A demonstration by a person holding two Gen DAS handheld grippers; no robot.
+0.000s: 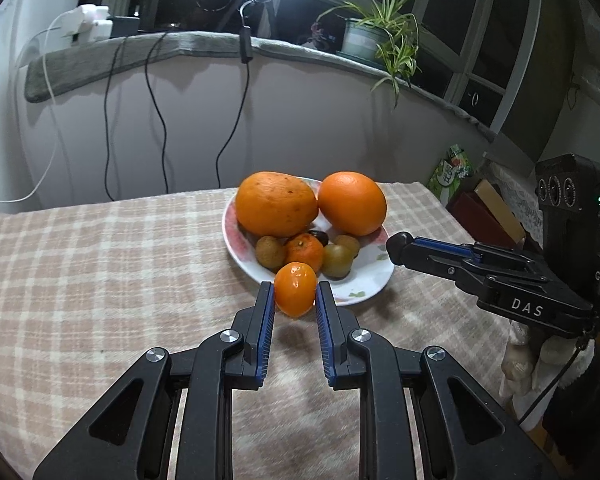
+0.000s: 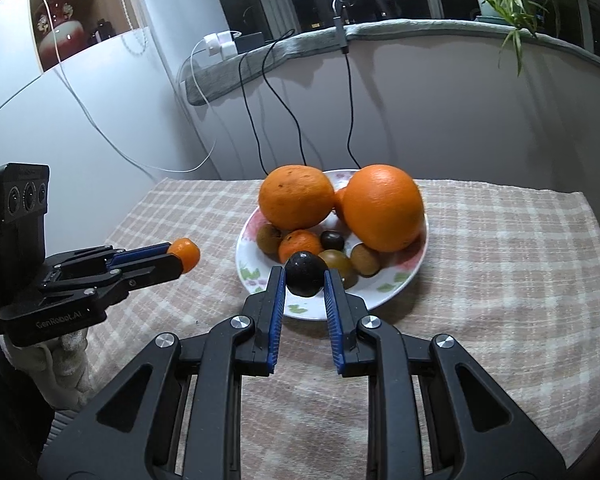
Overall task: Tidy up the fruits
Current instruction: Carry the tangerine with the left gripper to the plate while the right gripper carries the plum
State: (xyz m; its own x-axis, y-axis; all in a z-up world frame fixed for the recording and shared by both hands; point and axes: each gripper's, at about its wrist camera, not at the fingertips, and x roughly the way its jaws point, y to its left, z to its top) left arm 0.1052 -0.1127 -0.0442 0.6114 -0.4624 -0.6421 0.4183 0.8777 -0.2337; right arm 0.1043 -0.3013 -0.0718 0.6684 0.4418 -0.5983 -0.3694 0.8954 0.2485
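Note:
A white flowered plate (image 1: 374, 278) on the checked tablecloth holds two large oranges (image 1: 276, 204) (image 1: 352, 203), a small mandarin (image 1: 305, 252) and several small brown and dark fruits. My left gripper (image 1: 295, 292) is shut on a small orange kumquat (image 1: 295, 289), held above the cloth at the plate's near edge; it also shows in the right wrist view (image 2: 185, 254). My right gripper (image 2: 305, 278) is shut on a dark round fruit (image 2: 306, 278) over the plate's (image 2: 380, 300) near rim. The right gripper (image 1: 398, 247) shows from the side in the left wrist view.
The checked tablecloth (image 1: 100, 272) covers the table. Behind it is a wall with hanging cables (image 1: 156, 100), a ledge with chargers (image 1: 88, 24) and a potted plant (image 1: 364, 36). Boxes and a green packet (image 1: 454, 174) stand off the table's right side.

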